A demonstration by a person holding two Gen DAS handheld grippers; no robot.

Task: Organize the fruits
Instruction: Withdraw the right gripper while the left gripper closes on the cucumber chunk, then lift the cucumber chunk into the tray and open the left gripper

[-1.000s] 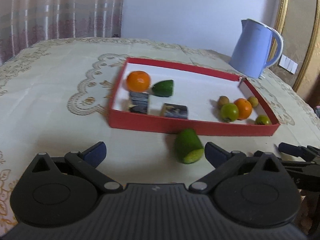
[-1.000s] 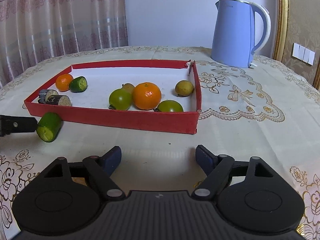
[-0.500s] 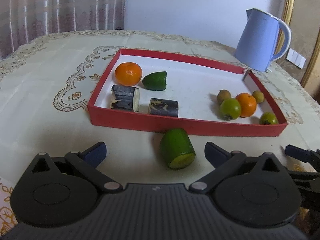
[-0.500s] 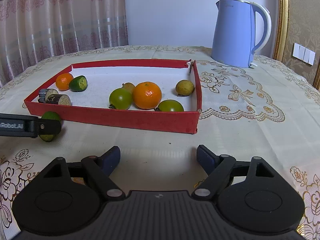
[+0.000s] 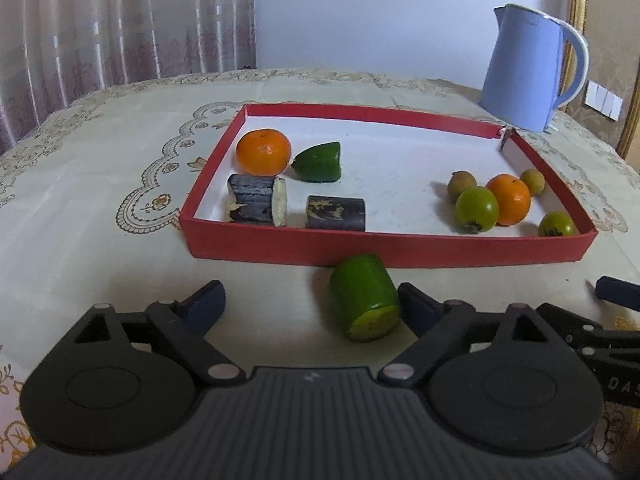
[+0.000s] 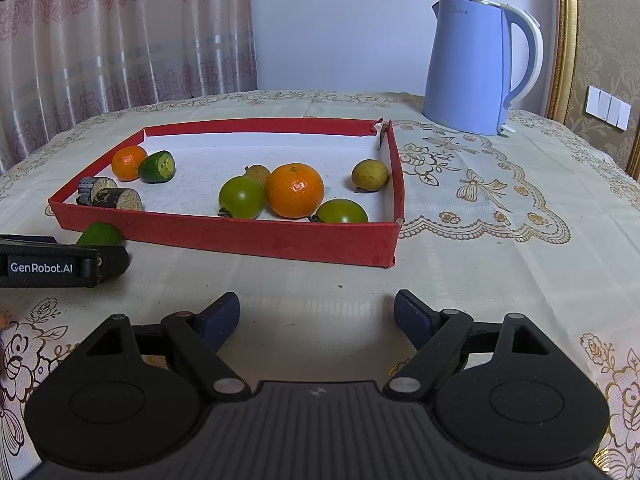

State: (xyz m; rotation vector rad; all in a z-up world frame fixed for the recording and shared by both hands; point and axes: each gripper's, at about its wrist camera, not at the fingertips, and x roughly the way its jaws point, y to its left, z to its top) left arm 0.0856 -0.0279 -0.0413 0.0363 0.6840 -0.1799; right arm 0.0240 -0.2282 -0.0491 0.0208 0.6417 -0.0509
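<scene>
While your left gripper (image 5: 312, 306) is narrowing its fingers around the green cucumber piece (image 5: 363, 297), its right pad is sitting just beside it and the left pad well apart. That piece is lying on the worktop (image 5: 100, 240) against the red tray (image 5: 280, 248). Your right gripper (image 6: 316, 312) is hanging wide open, holding nothing.

Soft, even daylight, faint shadows, sharp focus throughout, with fisheye bending and dark vignetting at the corners.

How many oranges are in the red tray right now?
2. One orange sits in the red tray's far-left corner beside a green piece; the other orange sits among the small fruits at the right end. None looks hidden.
</scene>
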